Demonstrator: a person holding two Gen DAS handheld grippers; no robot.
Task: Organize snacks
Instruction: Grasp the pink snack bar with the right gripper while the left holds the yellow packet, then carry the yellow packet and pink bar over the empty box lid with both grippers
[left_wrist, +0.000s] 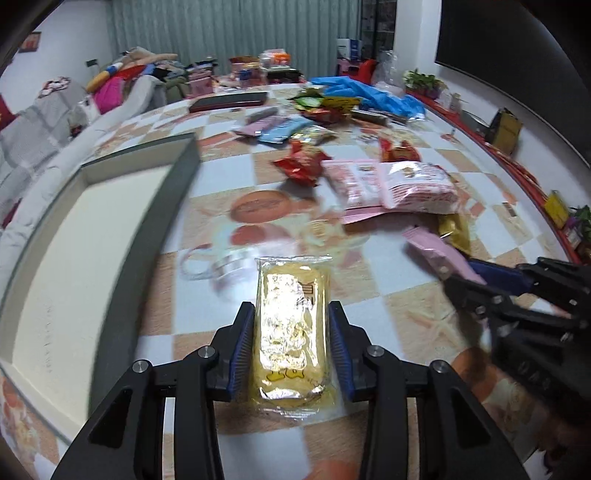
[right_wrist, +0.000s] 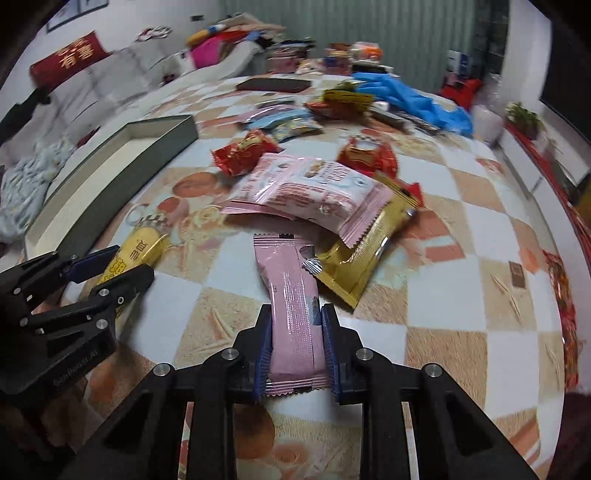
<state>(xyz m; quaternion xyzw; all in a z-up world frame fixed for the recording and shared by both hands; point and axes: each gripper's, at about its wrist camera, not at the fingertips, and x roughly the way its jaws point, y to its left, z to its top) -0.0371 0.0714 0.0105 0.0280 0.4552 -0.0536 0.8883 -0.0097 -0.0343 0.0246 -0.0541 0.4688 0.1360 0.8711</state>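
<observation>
1. The left tool (left_wrist: 291, 345) is clamping a yellow snack (left_wrist: 290, 332) above the worktop (left_wrist: 369, 280), beside the box (left_wrist: 92, 240).
2. The right tool (right_wrist: 297, 349) is clamping a pink bar (right_wrist: 293, 314) near the gold packet (right_wrist: 364, 251).

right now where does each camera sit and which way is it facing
Left wrist: on the left tool, angled down the table; it grips a yellow snack, gray box to its left, right tool at right.
Right wrist: on the right tool, gripping a pink bar; left tool at left.
Shared: gray box, big pink packet.
</observation>
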